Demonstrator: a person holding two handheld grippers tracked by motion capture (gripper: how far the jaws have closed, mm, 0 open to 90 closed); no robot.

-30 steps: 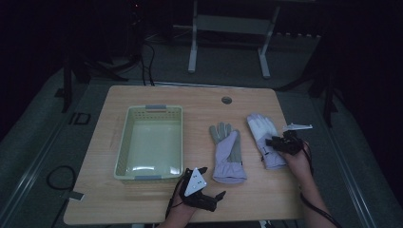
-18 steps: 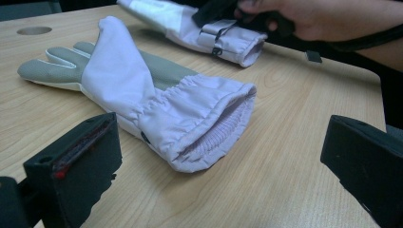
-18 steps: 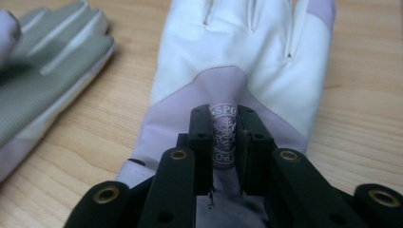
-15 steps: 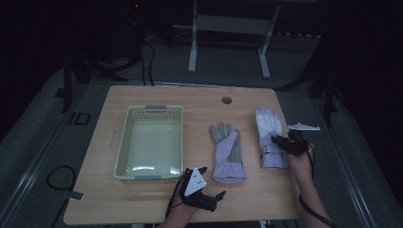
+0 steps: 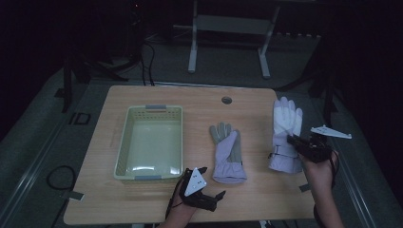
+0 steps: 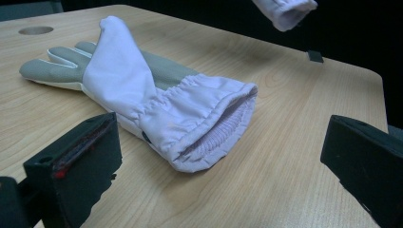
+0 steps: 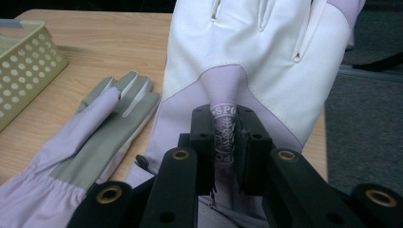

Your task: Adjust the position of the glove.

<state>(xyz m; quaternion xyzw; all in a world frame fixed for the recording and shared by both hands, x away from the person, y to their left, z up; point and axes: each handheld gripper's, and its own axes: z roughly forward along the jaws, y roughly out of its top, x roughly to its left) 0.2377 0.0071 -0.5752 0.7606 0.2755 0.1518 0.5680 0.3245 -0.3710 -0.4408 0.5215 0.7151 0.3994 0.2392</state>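
Showing the scene: two gloves, a basket and two hand-held grippers on a wooden table (image 5: pixel 157 95).
Right gripper (image 7: pixel 223 142): jaws just closed, pinching a fold of fabric with a printed band on the white glove (image 7: pixel 256 57); in the high view it (image 5: pixel 291 140) sits at the table's right edge.
White glove: raised off the table at the right, fingers pointing far, cuff near.
Left gripper (image 6: pixel 214 166): jaws spread wide, nothing between them; it (image 5: pixel 202 183) rests at the near edge, left of centre.
Grey-palmed glove (image 6: pixel 142 90): flat on the table at centre, cuff opening toward the left gripper, untouched.
Basket (image 5: pixel 124 142): pale green, perforated walls, left of the gloves.
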